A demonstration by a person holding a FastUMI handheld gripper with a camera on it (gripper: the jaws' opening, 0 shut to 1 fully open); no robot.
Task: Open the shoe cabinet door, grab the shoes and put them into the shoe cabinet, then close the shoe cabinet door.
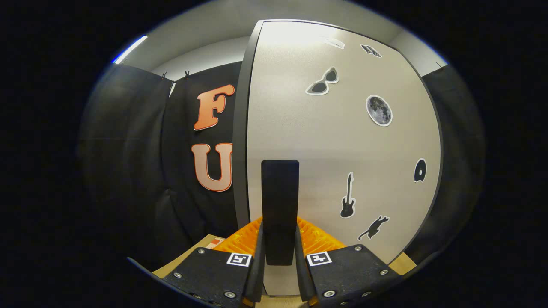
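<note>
— Where's the gripper [279, 239] sitting?
— Level and facing the pale grey, sticker-dotted shoe cabinet door [342, 141] straight on, its fingers closed on the tall black bar handle [280, 205], one pressing each side.
— And the door?
— Right ahead, upright, its dark edge beside the black cloth wall [141, 171].

Handheld two-finger gripper [279, 231], seen from its own camera

Two dark, matte, wedge-shaped finger blocks spread toward the camera, each studded with small silver screws along its edges. Each block carries a square black-and-white fiducial marker near its inner front corner. Ribbed pads [239, 241] run forward from the blocks, and thin slanted inner plates line the narrow gap.
</note>
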